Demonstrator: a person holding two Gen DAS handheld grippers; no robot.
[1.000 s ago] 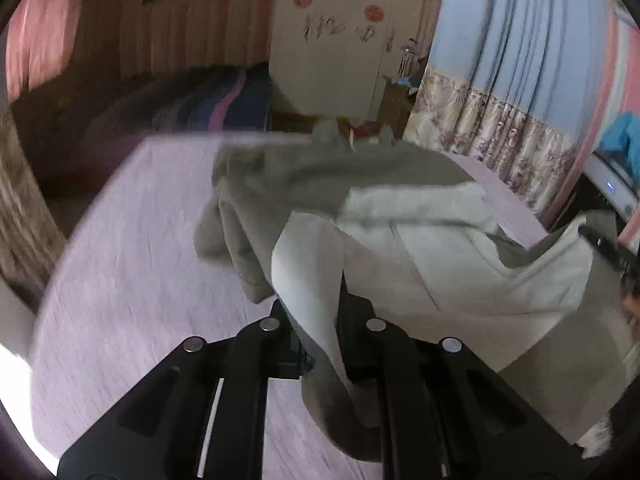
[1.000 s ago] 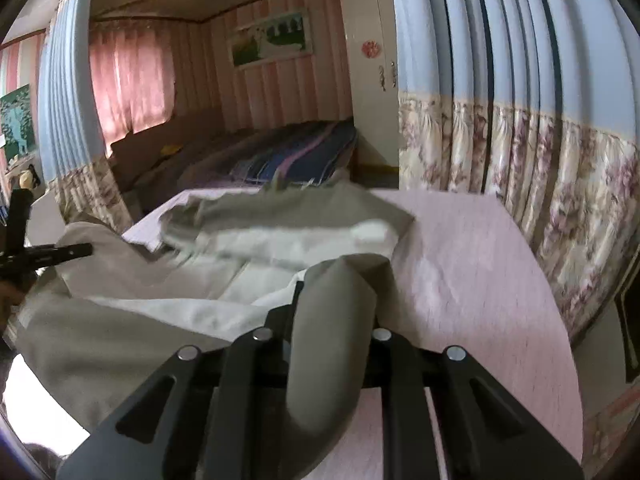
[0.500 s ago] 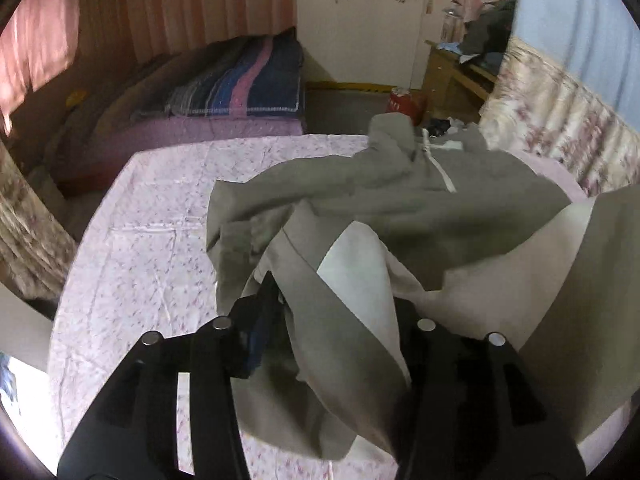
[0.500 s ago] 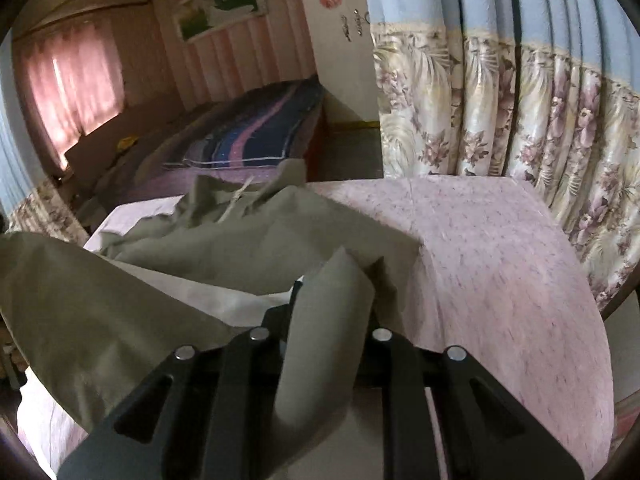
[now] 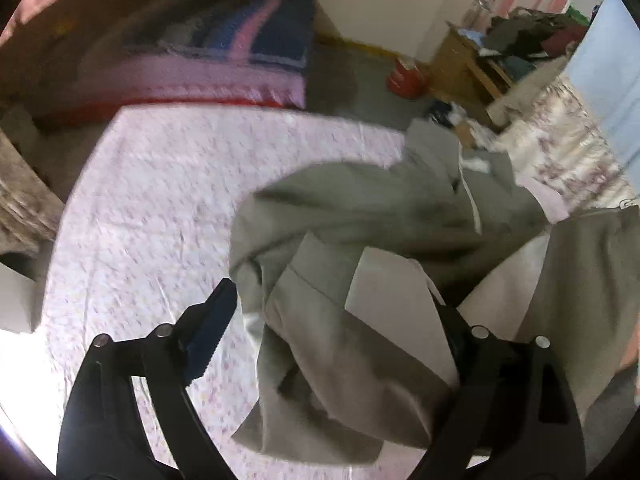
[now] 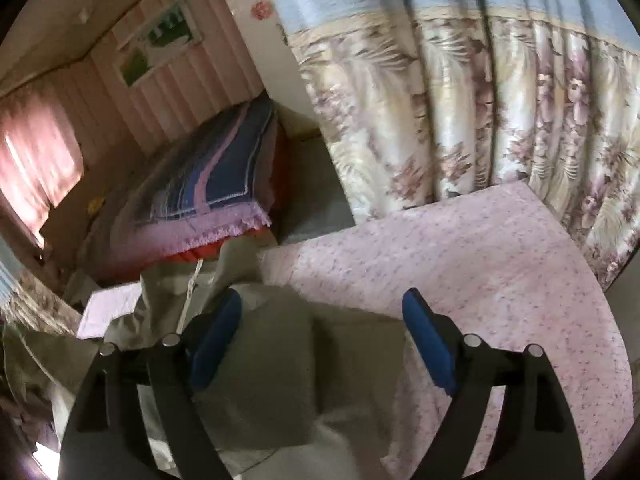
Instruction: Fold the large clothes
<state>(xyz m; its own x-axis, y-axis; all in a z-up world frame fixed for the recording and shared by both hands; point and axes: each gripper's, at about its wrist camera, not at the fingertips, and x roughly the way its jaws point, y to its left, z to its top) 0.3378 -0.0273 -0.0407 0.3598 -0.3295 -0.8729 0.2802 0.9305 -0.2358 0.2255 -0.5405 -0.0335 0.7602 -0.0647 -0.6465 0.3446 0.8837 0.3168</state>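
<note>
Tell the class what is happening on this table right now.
A person working two handheld tools is folding a large grey-green garment with a pale lining on a table covered in pink speckled cloth. Both tools stand open: the left tool has fabric bunched loosely between its spread fingers, and the right tool hovers over a fold of the same garment without gripping it. The garment is crumpled, not yet neatly folded.

Black claw arms; blue pads; silver screws.
</note>
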